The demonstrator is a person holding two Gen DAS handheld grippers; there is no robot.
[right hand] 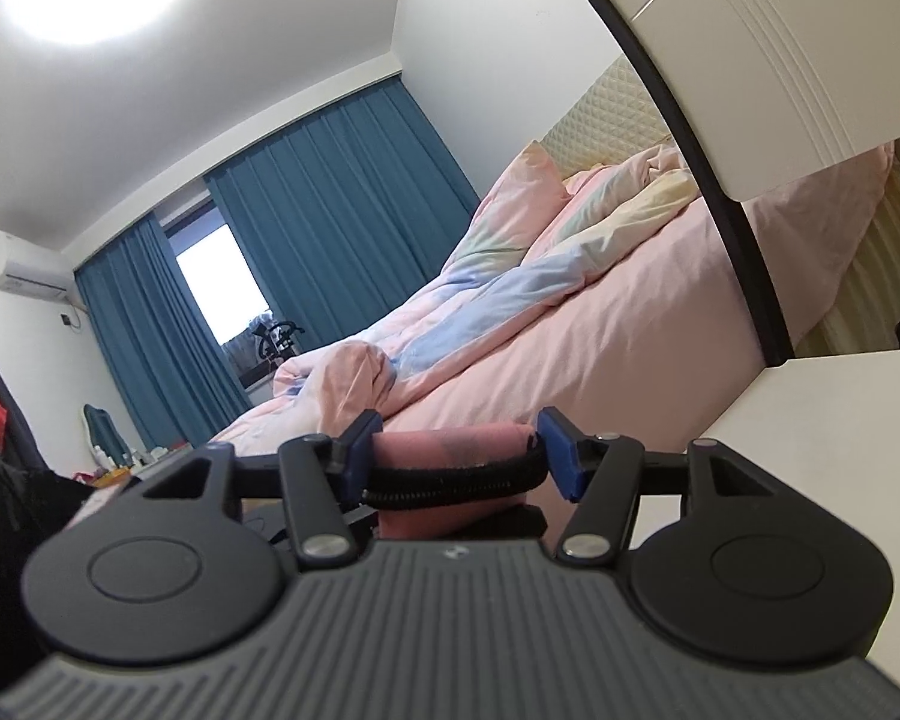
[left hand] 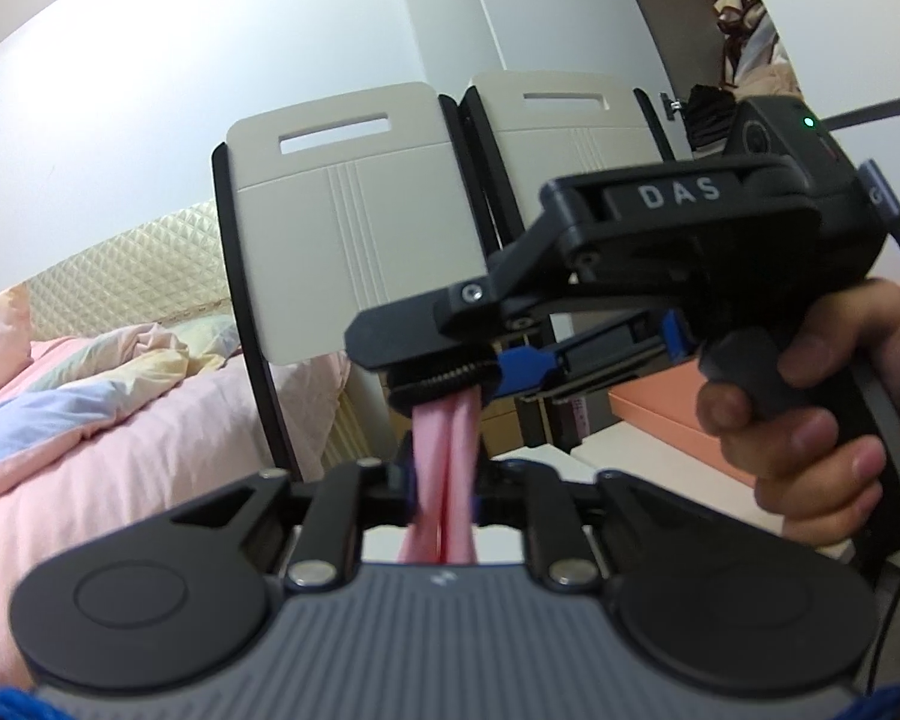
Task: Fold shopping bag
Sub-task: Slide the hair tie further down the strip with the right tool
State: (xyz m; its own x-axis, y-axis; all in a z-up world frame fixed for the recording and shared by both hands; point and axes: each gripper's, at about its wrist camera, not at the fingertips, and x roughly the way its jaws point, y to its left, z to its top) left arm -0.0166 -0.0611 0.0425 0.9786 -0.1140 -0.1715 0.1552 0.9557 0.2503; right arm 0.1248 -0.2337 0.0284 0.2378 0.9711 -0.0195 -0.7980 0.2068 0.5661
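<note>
The pink shopping bag (right hand: 450, 441) is rolled into a tight bundle with a black elastic band (right hand: 450, 480) around it. My right gripper (right hand: 456, 450) is shut on this bundle, one blue pad at each end. In the left wrist view a hand (left hand: 810, 420) holds the right gripper (left hand: 444, 378) level and sideways. Two pink straps (left hand: 444, 450) hang from it. They run down between the fingers of my left gripper (left hand: 447, 501). The straps lie side by side there, not pinched flat. Whatever hangs lower is hidden behind the left gripper's body.
Two beige chair backs (left hand: 336, 228) stand just behind the grippers. A bed with pink bedding (left hand: 120, 420) fills the left. A white table top (right hand: 810, 420) is at the right, with an orange box (left hand: 648, 408) past it. Blue curtains (right hand: 270, 240) hang at the far wall.
</note>
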